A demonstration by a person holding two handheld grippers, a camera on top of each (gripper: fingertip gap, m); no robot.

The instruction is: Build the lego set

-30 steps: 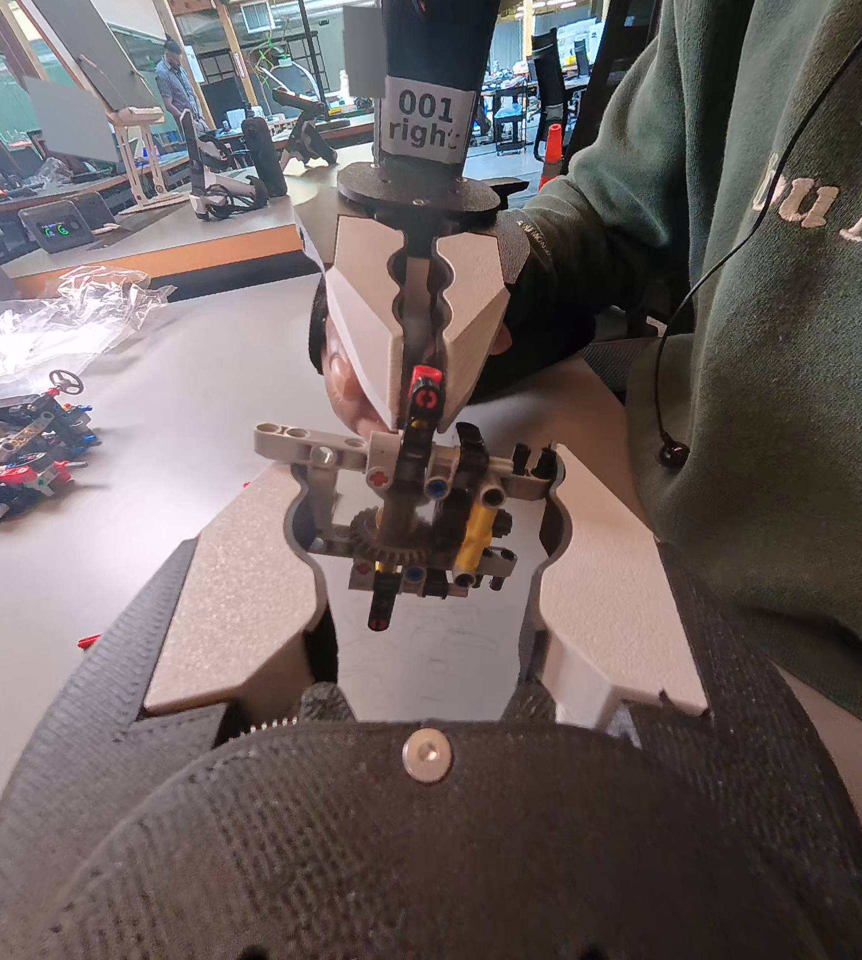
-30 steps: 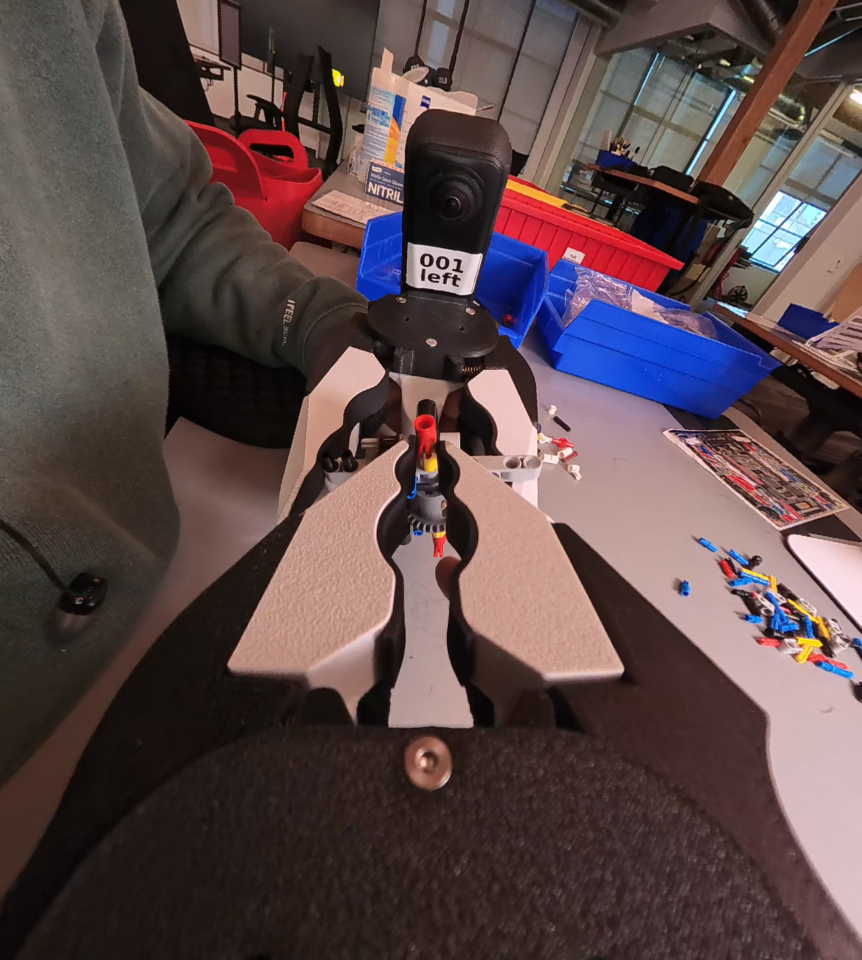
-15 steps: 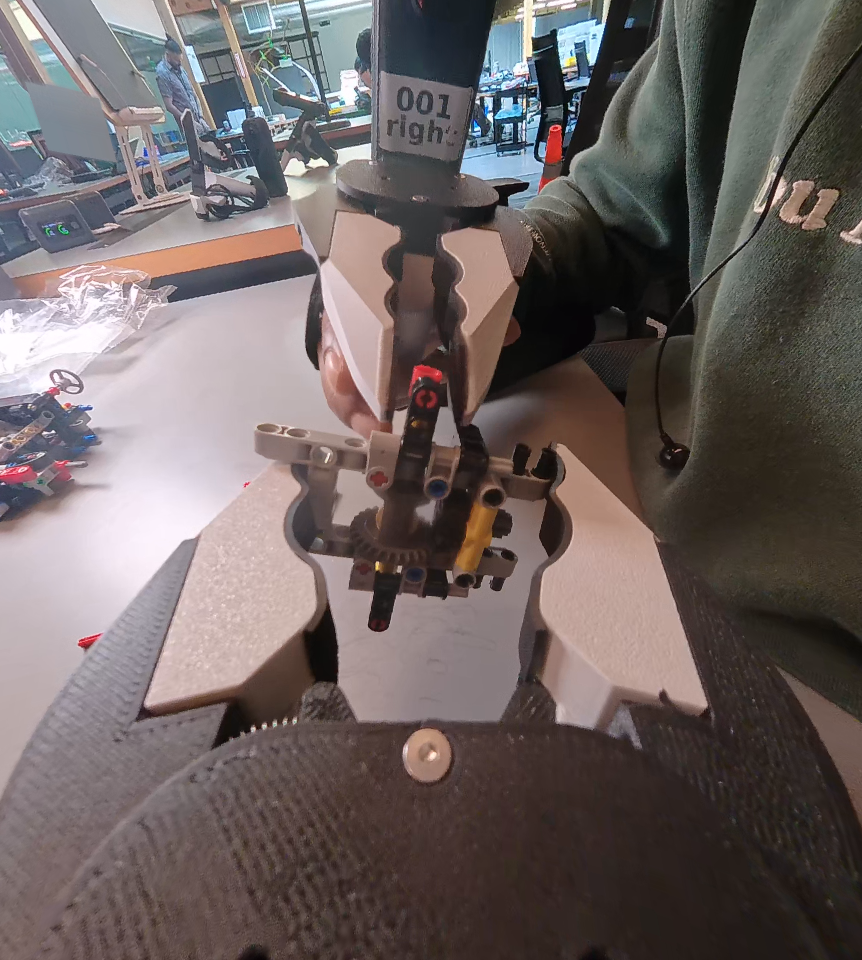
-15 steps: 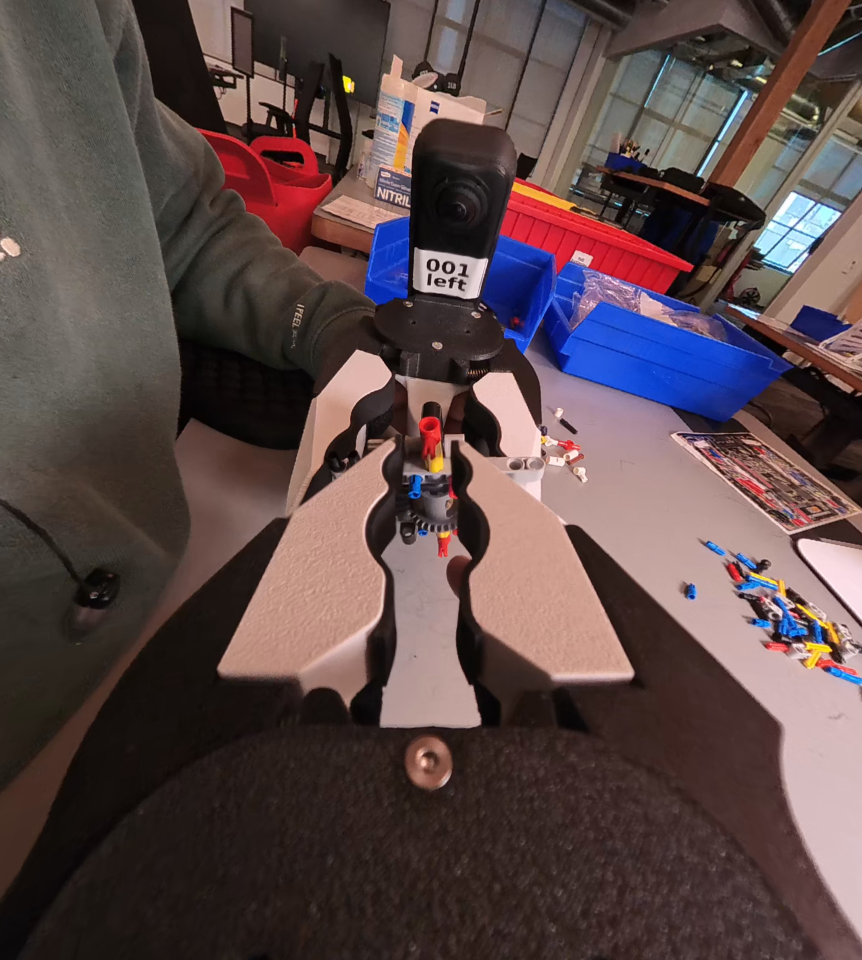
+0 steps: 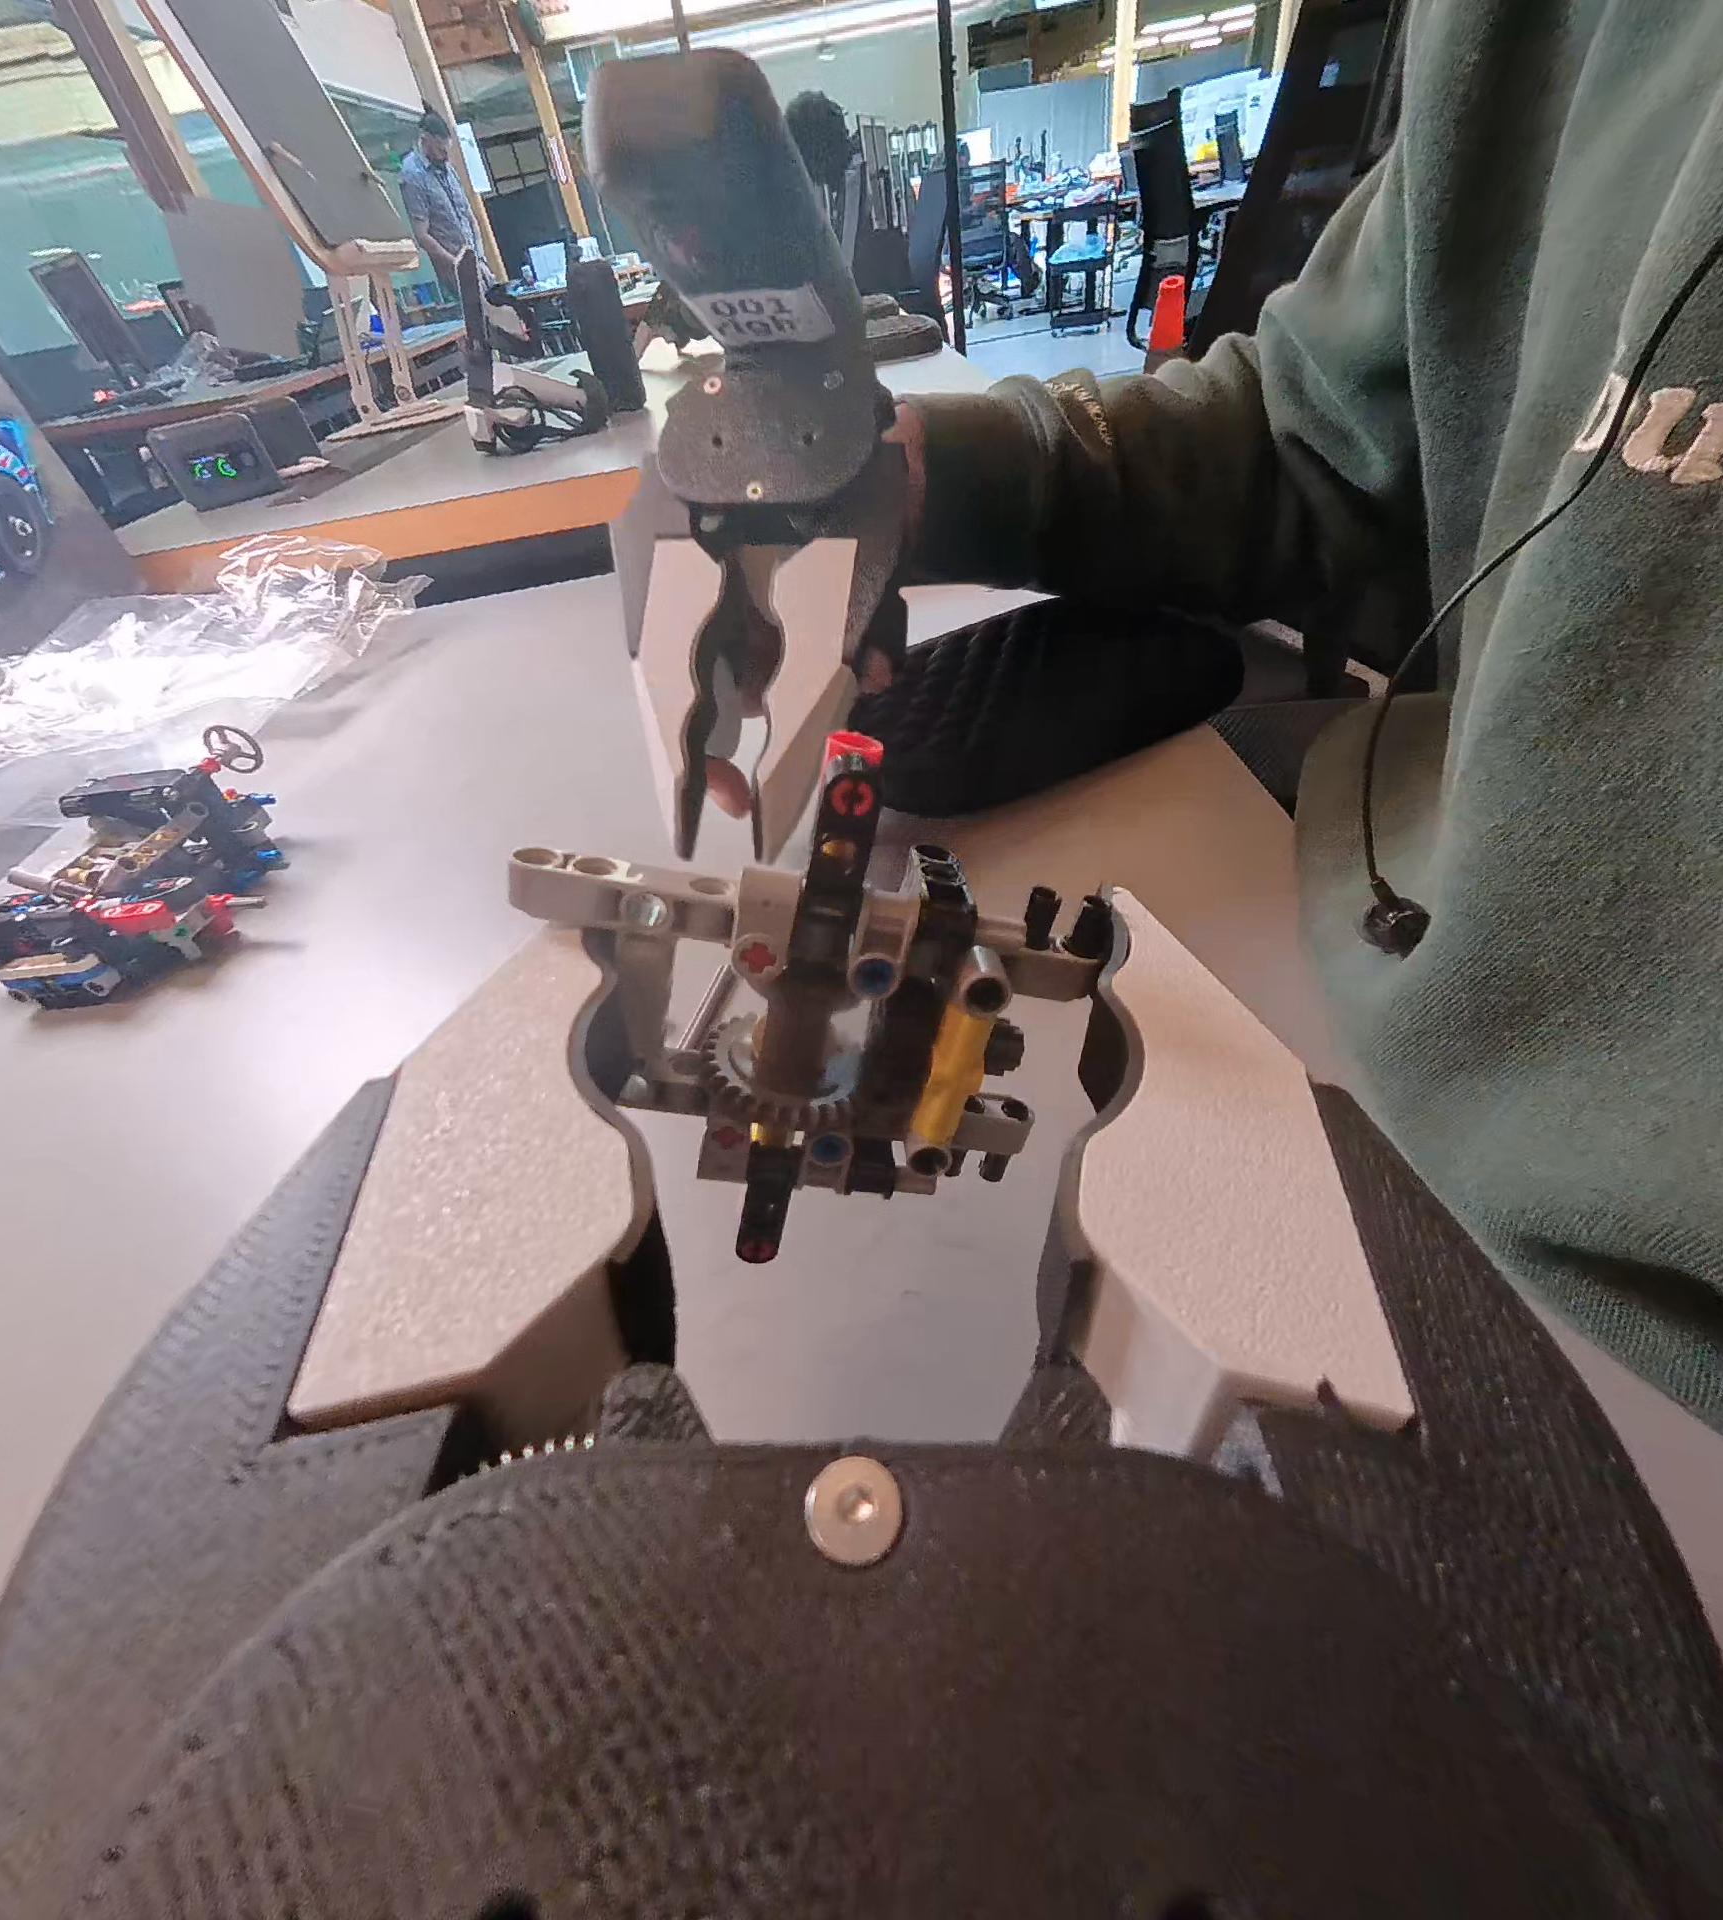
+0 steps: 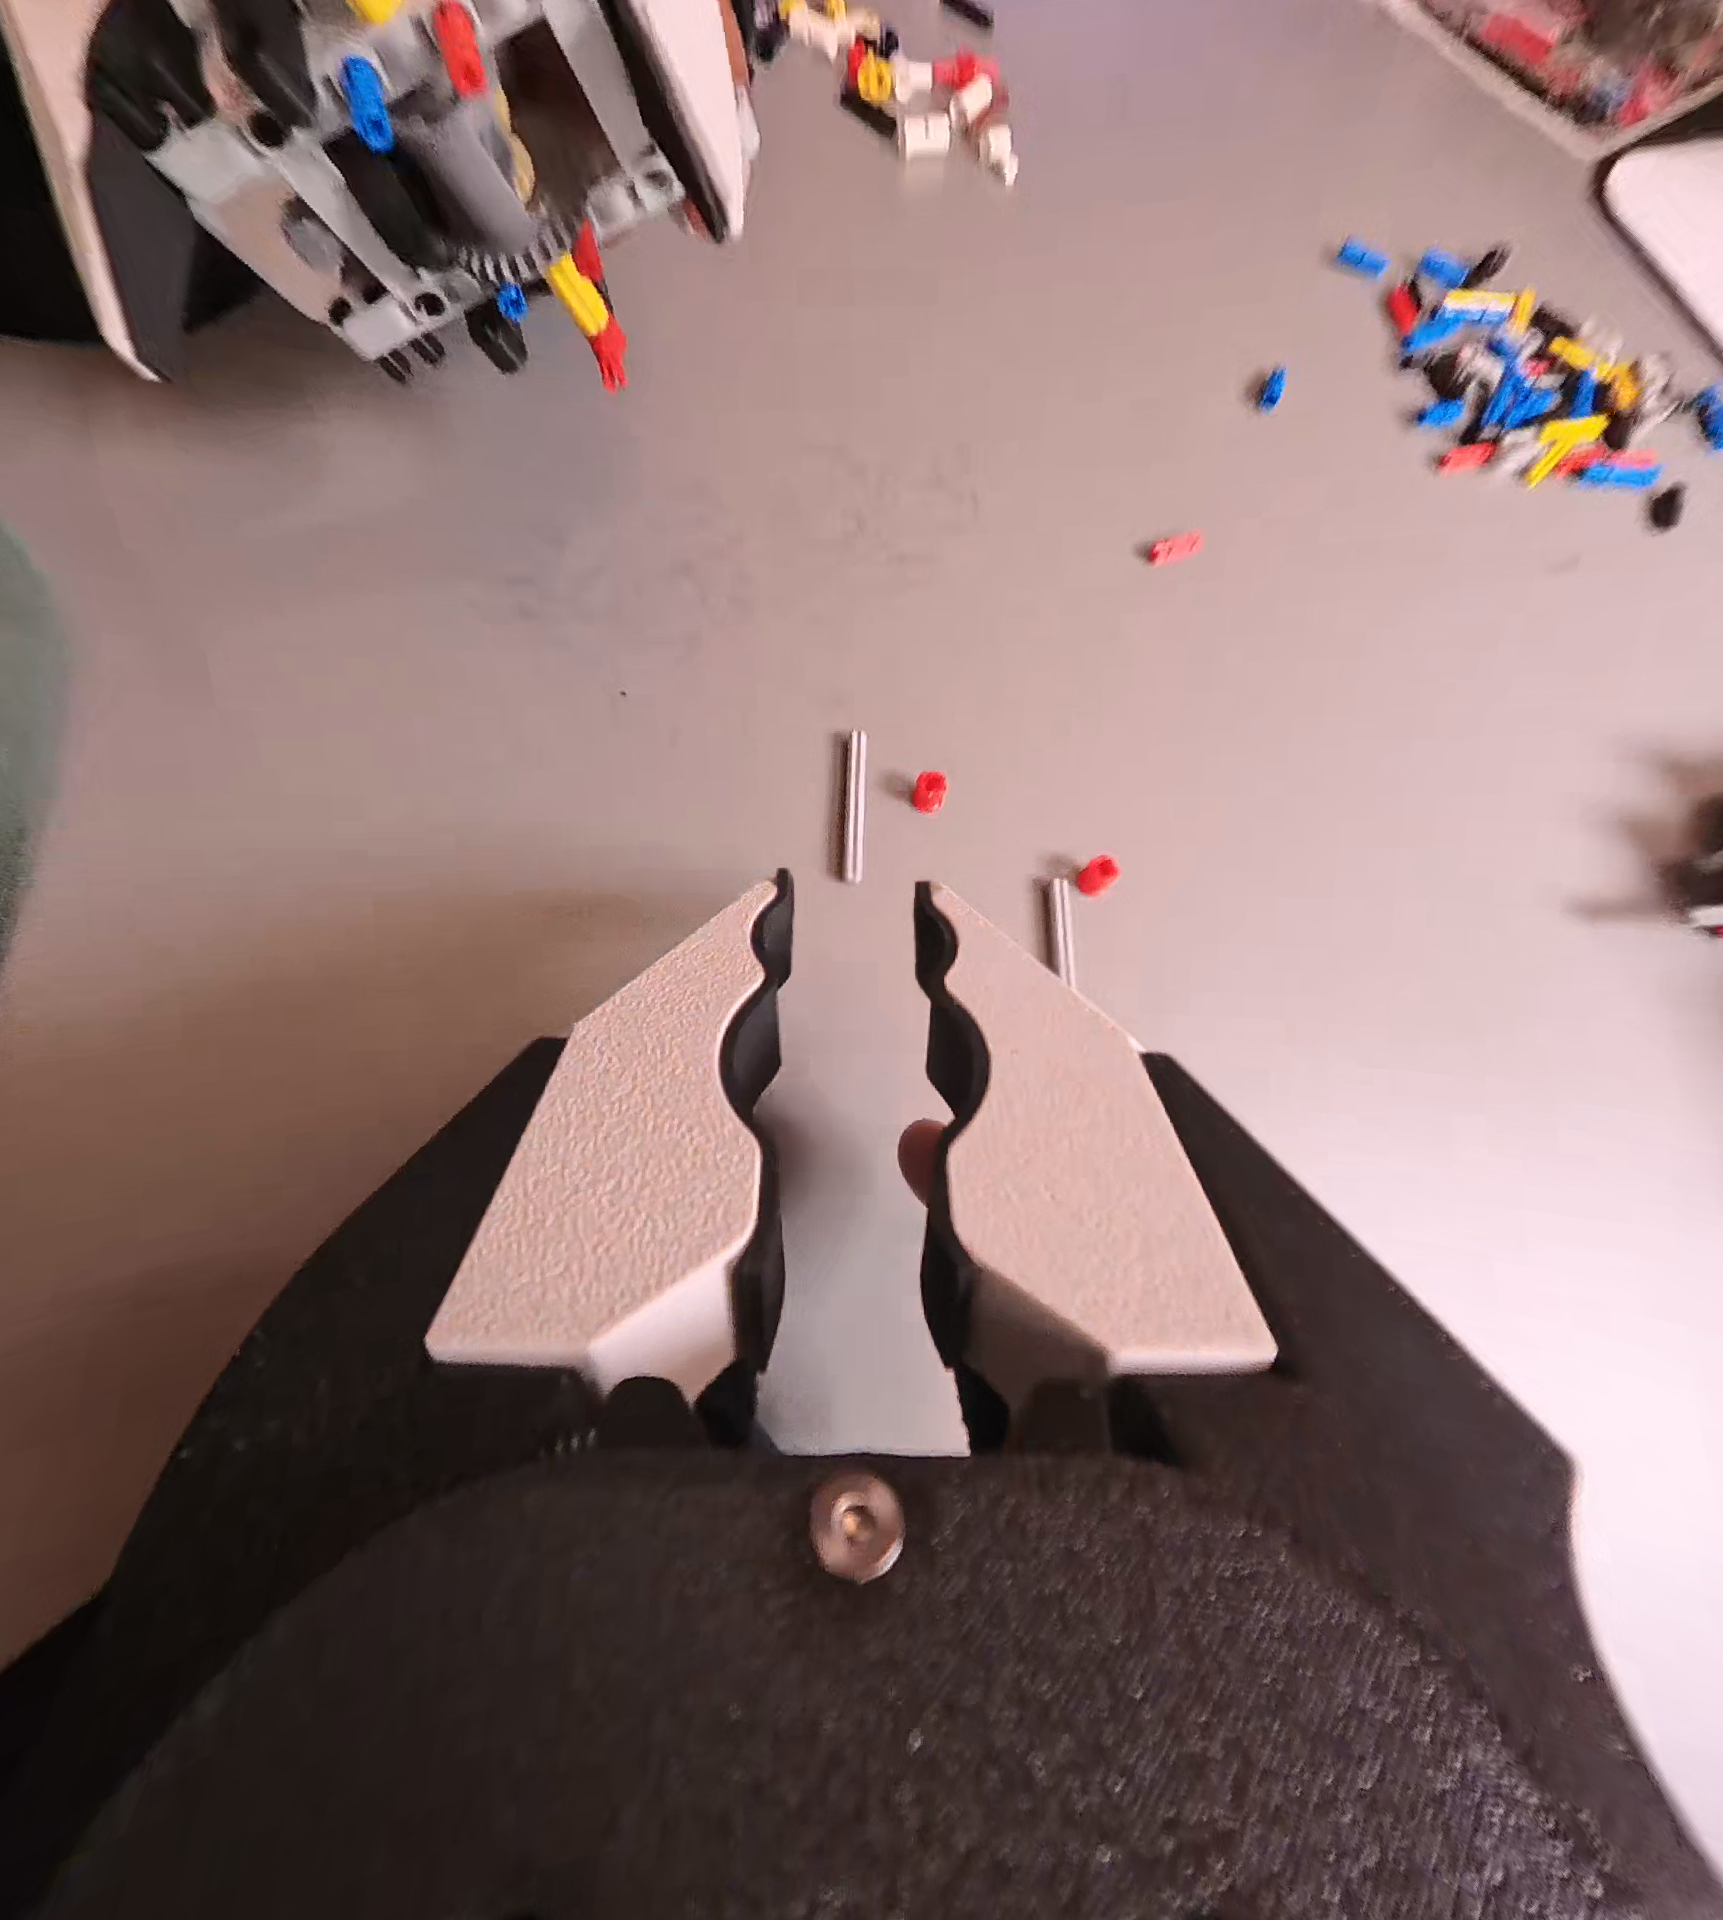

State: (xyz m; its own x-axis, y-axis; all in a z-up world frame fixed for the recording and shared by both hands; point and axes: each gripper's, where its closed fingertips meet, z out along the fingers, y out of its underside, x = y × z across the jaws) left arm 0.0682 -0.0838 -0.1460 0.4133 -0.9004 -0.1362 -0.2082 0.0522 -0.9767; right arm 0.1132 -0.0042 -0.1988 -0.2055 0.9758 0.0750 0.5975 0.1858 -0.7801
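Observation:
My left gripper [image 5: 841, 935] is shut on a grey lego assembly [image 5: 815, 1018] with a dark gear, a yellow part and a black axle with a red tip, held above the table. The assembly also shows in the right wrist view [image 6: 421, 177], blurred at the top left. My right gripper [image 6: 854, 894] is open and empty, pointing down at the table. A grey axle [image 6: 852, 821] lies just ahead of its tips, with a red bush [image 6: 928, 790] beside it. In the left wrist view the right gripper [image 5: 727, 847] hangs just behind the assembly, clear of it.
A second grey axle [image 6: 1059, 930] and red bush [image 6: 1096, 873] lie to the right. A pile of small coloured pieces [image 6: 1543, 384] sits farther right. A partly built lego chassis [image 5: 130, 883] and plastic bags [image 5: 161, 644] lie at the left. The person's green sleeve is at the right. My right fingertips sit around 11 centimetres from my left ones. The red bush [image 6: 928, 790] is about 5 centimetres from my right fingertips and 11 centimetres from my left.
My right gripper has opened, come off the black axle's red tip and swung down toward the table. The left gripper has kept the assembly nearly still.

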